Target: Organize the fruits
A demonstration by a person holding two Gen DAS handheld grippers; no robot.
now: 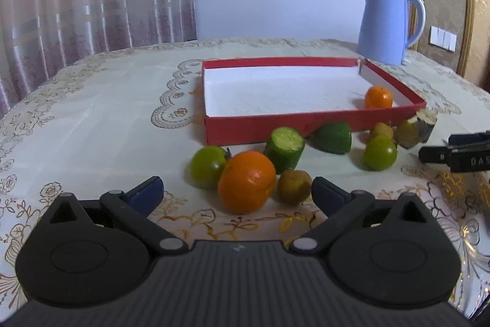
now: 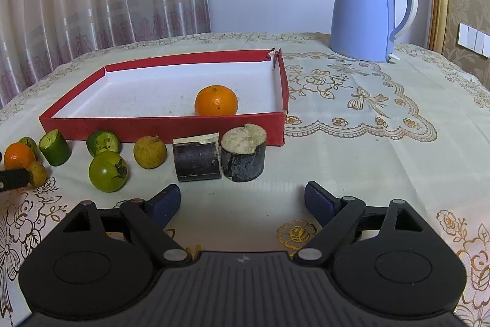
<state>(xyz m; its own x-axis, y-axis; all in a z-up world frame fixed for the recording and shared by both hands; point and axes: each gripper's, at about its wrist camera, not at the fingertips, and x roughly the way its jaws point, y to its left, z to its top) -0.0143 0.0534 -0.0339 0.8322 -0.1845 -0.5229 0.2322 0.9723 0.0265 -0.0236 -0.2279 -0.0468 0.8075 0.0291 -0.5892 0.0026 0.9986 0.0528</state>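
Pink curtains hang behind the cloth-covered bench (image 2: 352,149). Toward its far edge, a red tray (image 2: 159,124) holds one orange (image 2: 216,100); the other fruits lie along the tray's near wall. Left gripper (image 1: 237,193) and right gripper (image 2: 242,201) hover spread wide, empty.

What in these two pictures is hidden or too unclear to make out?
- Lower part of the orange in the box: both views, hidden by the red box front wall.
- Dark cut pieces: left view, mostly hidden behind small brownish fruits.
- Lettering on the right claw: left view, cut off by the picture edge.
- Kettle logo: too small.
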